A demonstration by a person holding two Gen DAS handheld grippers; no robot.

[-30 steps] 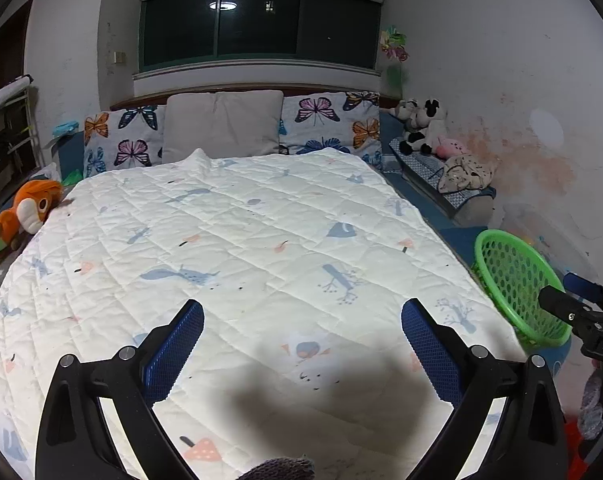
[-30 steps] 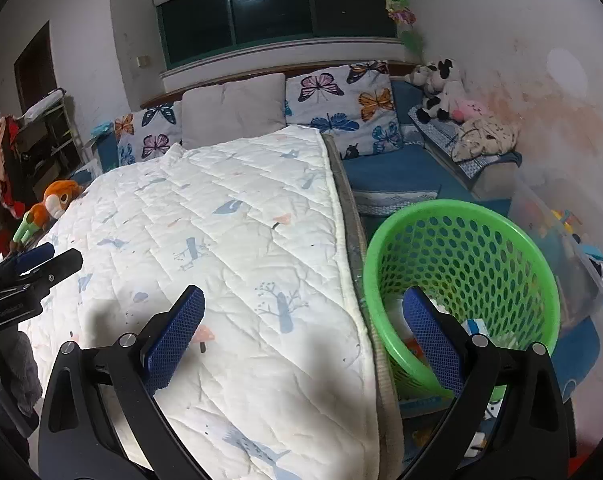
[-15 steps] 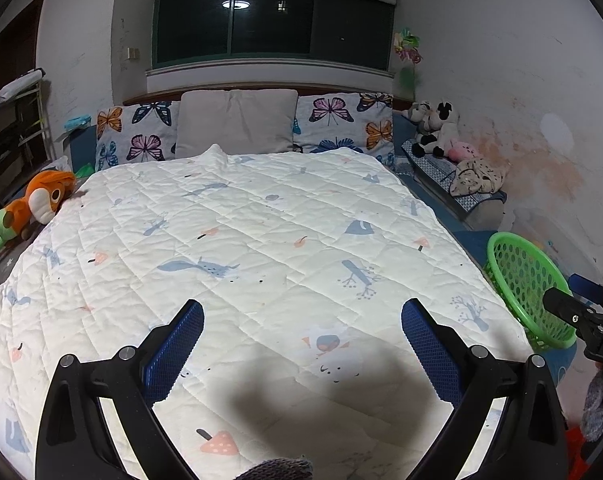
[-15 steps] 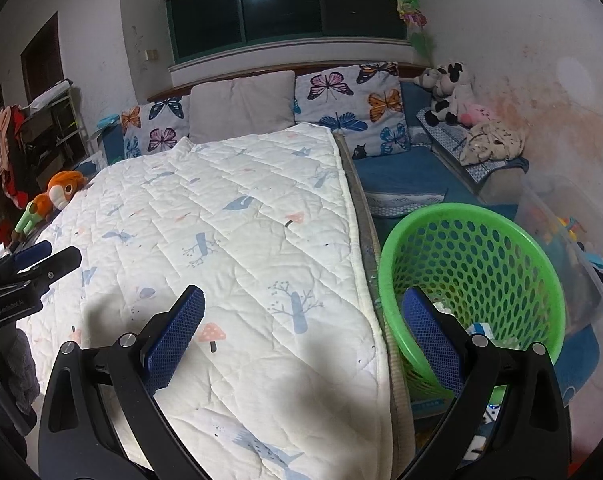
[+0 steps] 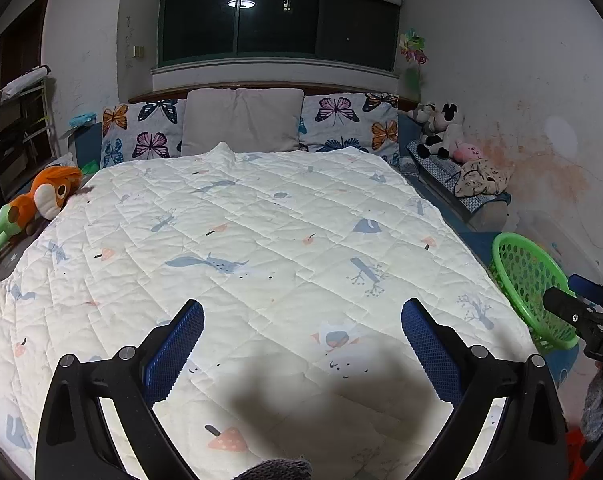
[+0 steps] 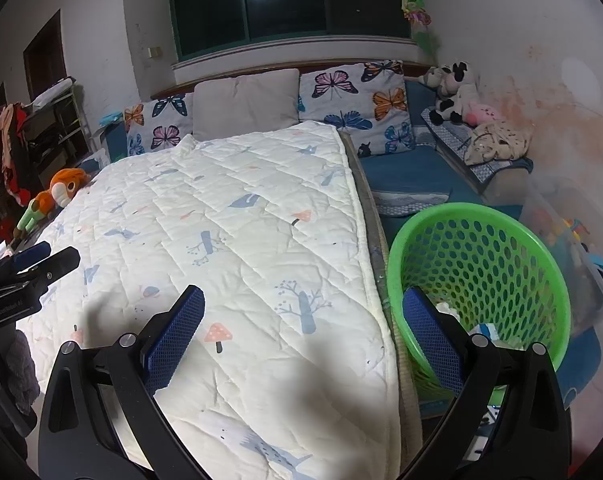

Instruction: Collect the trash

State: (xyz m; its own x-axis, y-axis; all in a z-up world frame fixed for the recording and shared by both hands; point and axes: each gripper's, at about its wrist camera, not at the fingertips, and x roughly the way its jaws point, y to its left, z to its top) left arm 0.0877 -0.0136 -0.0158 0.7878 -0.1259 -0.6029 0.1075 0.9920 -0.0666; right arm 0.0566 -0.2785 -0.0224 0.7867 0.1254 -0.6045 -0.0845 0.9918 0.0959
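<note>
Left gripper over foot of bed, jaws wide, nothing between pads, only quilt beneath. Right gripper over right bed edge, jaws wide and empty; left pad above quilt, right pad in front of basket.

Edges: quilt hem runs along right side of bed, a grey strip of mattress showing past it. Blue floor between bed and low bench by wall. Basket sits on floor just beside bed's right edge, near the foot. Clear bin just beside basket, against stained wall. Left side of bed: orange plush lying at quilt's edge, dark shelving beyond. Three pillows upright against headboard under dark window.

Quilt top open and flat, no loose items seen on it; only gripper shadows near the foot.

Containers: green basket upright, perforated wall, holding trash, pale scraps at the bottom, partly hidden behind right pad. Bin contents: small coloured items, too blurred to name. Bench carries plush toys and a crumpled cloth.
</note>
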